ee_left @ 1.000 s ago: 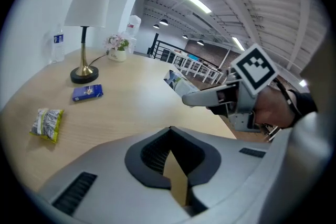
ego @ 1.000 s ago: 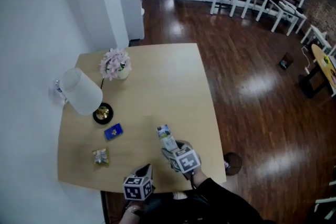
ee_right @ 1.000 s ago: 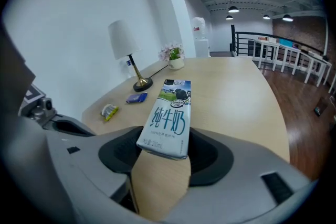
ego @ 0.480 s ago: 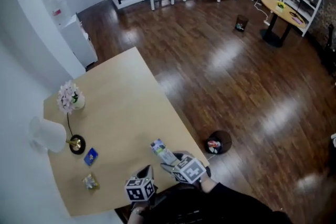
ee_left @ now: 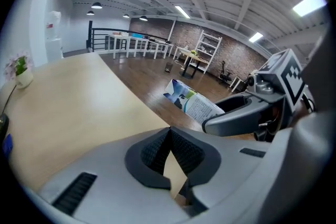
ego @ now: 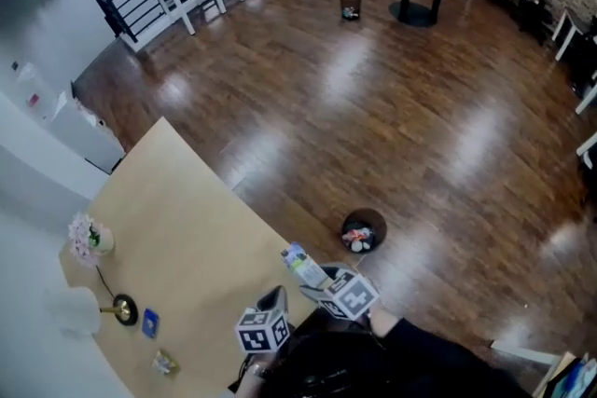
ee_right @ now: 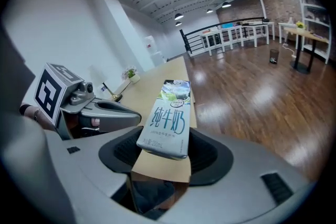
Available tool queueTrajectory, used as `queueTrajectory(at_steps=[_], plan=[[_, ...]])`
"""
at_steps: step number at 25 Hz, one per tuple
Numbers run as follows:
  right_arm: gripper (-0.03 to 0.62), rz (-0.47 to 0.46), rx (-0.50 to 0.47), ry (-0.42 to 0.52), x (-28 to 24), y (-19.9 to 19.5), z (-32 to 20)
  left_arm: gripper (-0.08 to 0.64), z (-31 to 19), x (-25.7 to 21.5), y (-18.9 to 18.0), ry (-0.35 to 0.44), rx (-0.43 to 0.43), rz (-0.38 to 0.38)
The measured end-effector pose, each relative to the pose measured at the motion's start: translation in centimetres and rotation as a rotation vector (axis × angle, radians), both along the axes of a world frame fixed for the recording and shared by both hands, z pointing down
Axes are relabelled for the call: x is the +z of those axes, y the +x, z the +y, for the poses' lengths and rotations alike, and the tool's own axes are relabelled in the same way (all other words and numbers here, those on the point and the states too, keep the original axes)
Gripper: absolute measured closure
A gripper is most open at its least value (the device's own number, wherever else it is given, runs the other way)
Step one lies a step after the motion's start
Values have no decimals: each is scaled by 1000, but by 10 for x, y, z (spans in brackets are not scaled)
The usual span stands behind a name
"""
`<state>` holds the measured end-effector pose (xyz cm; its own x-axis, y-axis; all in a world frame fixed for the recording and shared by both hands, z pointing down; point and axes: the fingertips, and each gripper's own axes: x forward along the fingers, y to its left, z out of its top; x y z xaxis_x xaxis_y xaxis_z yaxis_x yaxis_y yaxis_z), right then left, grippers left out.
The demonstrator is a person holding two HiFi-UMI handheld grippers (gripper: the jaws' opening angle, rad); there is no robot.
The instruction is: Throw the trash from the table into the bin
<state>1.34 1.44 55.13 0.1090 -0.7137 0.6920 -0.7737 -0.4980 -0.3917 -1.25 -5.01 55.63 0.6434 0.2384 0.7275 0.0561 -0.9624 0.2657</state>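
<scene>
A white and blue milk carton [ee_right: 167, 118] stands up between the pads of my right gripper [ee_right: 167, 148], which is shut on it. In the head view the carton [ego: 303, 264] hangs over the table's right edge, up and left of the right gripper's marker cube. The small round black bin [ego: 362, 231] sits on the wood floor just right of it, with some trash inside. My left gripper [ee_left: 169, 136] has its pads together and holds nothing; it hovers over the table's near edge [ego: 273, 301]. The left gripper view also catches the carton [ee_left: 191, 102].
On the beige table [ego: 177, 228] lie a blue packet [ego: 149, 322] and a gold wrapper [ego: 165, 362] at the near left. A flower vase [ego: 89, 238] and a white lamp [ego: 75, 310] stand by the wall. A second bin [ego: 350, 5] stands far off.
Both grippers and the head view have swung right, off the middle of the table toward its right edge. The floor bin has come into view beside the carton.
</scene>
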Motion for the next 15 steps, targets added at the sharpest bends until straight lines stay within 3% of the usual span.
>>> queueTrajectory(at_steps=[9,15], plan=[[325,-63,217,-31,28,33,127,558,112,10,56,1,211,-22],[325,-99,282,-44,45,52,176,558,167,18,81,-12,270,-38]])
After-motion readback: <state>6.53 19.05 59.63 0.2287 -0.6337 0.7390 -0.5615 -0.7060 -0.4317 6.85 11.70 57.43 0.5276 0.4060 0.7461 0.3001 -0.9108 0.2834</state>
